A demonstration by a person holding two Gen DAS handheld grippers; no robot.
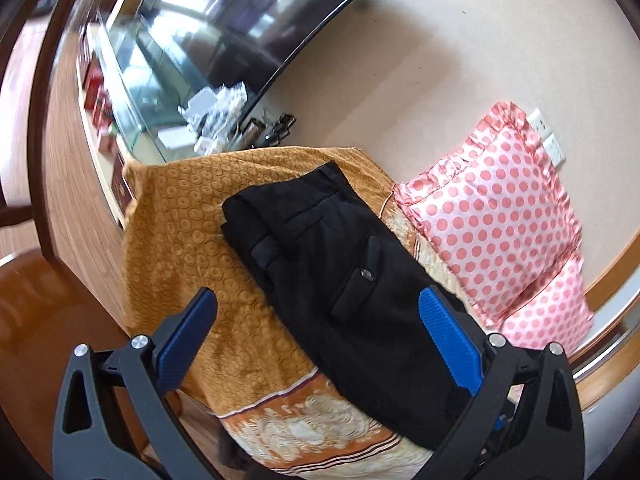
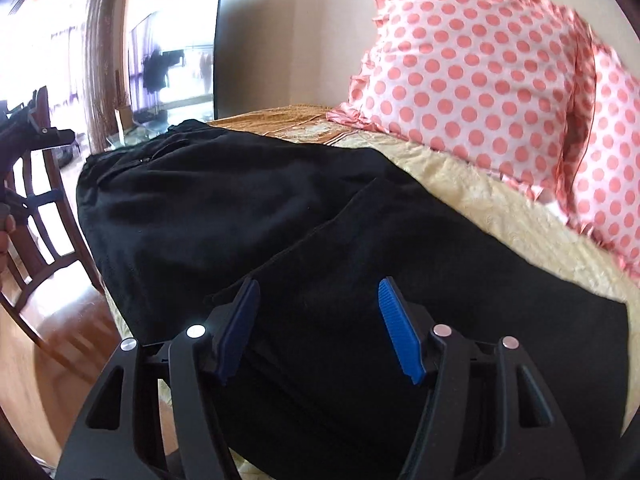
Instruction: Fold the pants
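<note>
Black pants (image 1: 344,268) lie flat on an orange and cream bedspread (image 1: 180,220), waistband at the far end, a flap pocket facing up. My left gripper (image 1: 318,300) is open above the pants, its right pad (image 1: 448,340) over the cloth and its left pad over the bedspread. In the right wrist view the pants (image 2: 240,216) fill the middle, one leg laid over the other. My right gripper (image 2: 318,284) is open and empty just above the legs. The left gripper also shows at the left edge of the right wrist view (image 2: 24,136).
Two pink polka-dot pillows (image 1: 492,216) (image 2: 480,68) lean on the wall beside the pants. A large dark TV (image 1: 256,12) and a glass stand (image 1: 132,76) lie beyond the bed. A wooden chair (image 2: 36,208) stands at the left on a wood floor.
</note>
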